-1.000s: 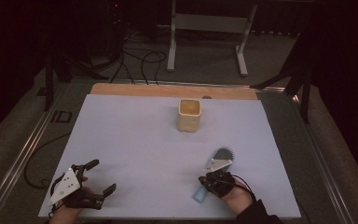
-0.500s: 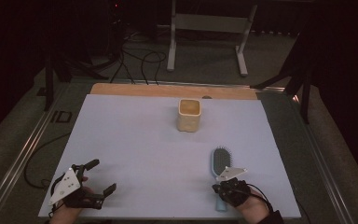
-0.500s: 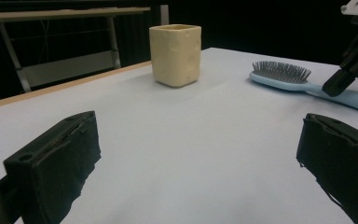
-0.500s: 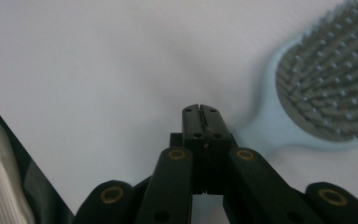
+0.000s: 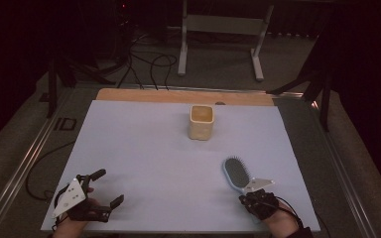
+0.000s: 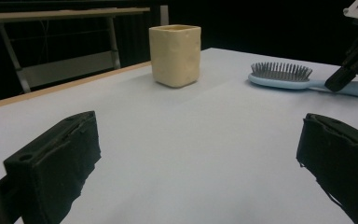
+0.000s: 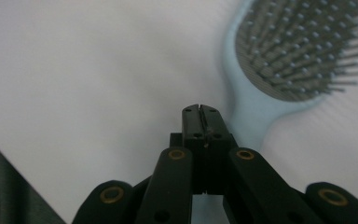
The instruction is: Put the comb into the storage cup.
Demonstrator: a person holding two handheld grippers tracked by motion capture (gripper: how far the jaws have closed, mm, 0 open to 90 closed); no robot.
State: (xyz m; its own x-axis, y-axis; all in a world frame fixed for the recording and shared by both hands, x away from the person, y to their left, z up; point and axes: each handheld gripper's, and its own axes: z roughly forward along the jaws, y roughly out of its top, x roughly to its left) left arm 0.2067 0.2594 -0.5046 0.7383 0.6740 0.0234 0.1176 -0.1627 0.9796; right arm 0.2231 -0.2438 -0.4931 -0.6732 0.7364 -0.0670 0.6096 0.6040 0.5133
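While the left gripper (image 5: pixel 101 188) gapes, the right gripper (image 7: pixel 199 110) sits clenched beside the unlabelled hairbrush (image 7: pixel 289 56).

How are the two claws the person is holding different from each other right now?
The left claw has its jaws spread wide apart, while the right claw has its jaws pressed together with nothing between them. The left claw sits over bare table and faces the cream cup; the right claw's tip rests beside the handle of the light blue hairbrush. Both are black, hand-held, and low at the near edge of the table.
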